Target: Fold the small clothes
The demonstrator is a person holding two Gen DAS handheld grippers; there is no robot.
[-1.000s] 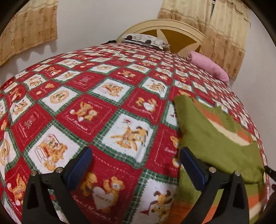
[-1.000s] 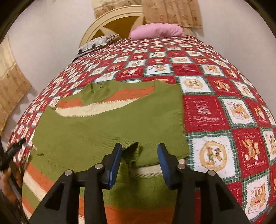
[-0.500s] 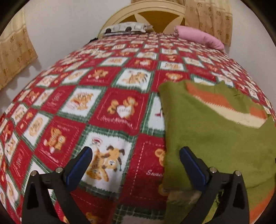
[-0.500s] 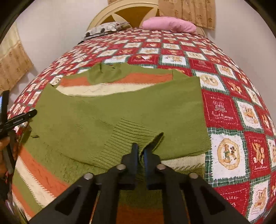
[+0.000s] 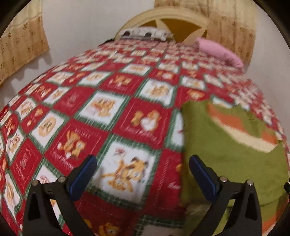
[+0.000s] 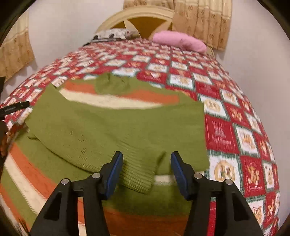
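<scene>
Sweater [image 6: 116, 123] lies folded on the bedspread [image 5: 112, 116]; right gripper [image 6: 146, 171] has jaws apart over the ribbed cuff at 6 o'clock. Left gripper [image 5: 143, 174] gapes, sweater at 3 o'clock.

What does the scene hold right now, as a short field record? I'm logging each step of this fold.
garment: green sweater with orange and cream stripes, lying on the bed
sleeves: folded across the body, ribbed cuff on top
right gripper: open, jaws on either side of the cuff
left gripper: open, over the bedspread, left of the sweater
background: pink pillow, headboard, curtains
</scene>
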